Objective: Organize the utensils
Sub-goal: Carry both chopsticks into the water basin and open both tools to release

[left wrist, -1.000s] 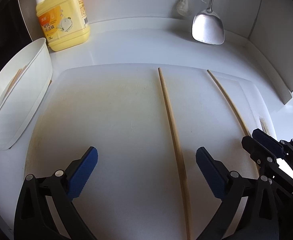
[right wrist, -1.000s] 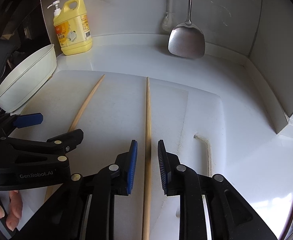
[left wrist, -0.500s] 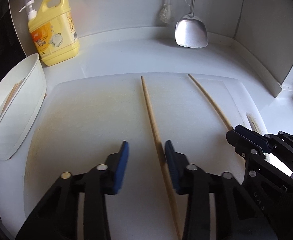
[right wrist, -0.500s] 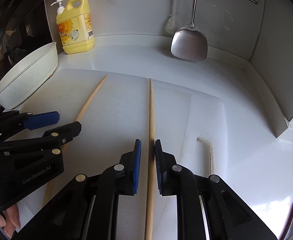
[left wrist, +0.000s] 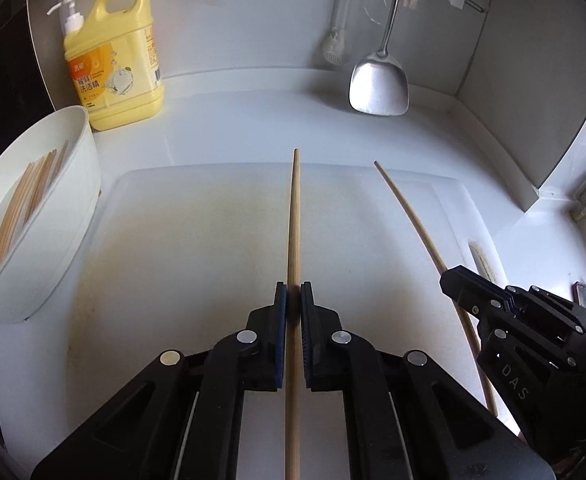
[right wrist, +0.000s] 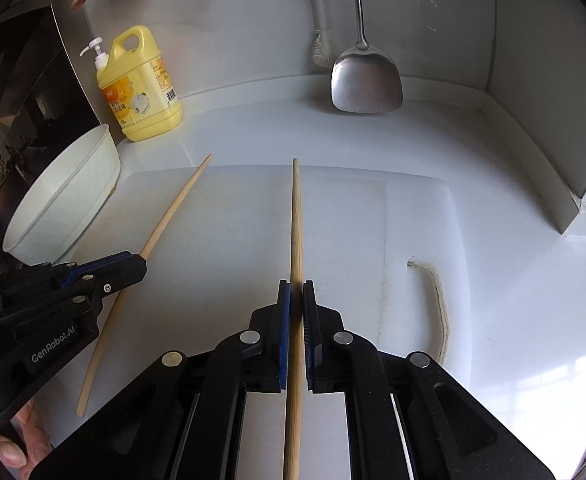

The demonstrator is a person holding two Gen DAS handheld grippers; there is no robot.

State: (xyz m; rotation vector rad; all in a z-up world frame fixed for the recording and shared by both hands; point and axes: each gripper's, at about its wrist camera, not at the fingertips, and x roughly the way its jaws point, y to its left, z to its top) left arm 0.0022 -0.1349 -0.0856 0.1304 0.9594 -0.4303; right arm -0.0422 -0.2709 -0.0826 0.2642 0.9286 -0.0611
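Note:
Two long wooden chopsticks lie over a white cutting board [left wrist: 197, 240]. My left gripper [left wrist: 293, 292] is shut on the left chopstick [left wrist: 294, 216], which runs straight ahead between its blue pads and looks lifted off the board. My right gripper [right wrist: 296, 290] is shut on the right chopstick [right wrist: 296, 220]. In the left wrist view the right gripper [left wrist: 457, 280] grips that chopstick [left wrist: 405, 208] at the right. In the right wrist view the left gripper [right wrist: 133, 266] holds the left chopstick [right wrist: 173, 208]. A white bowl [left wrist: 81, 184] at the left holds several chopsticks [left wrist: 21, 204].
A yellow dish-soap bottle [left wrist: 113, 64] stands at the back left. A steel spatula [left wrist: 379, 84] and a brush [left wrist: 335, 48] hang on the back wall. A grey partition [right wrist: 553, 128] walls the right side. A person's fingers [right wrist: 21, 444] show at the lower left.
The left gripper went from wide open to shut on the left chopstick and rose a little with it. The right gripper's narrow gap closed fully on the right chopstick.

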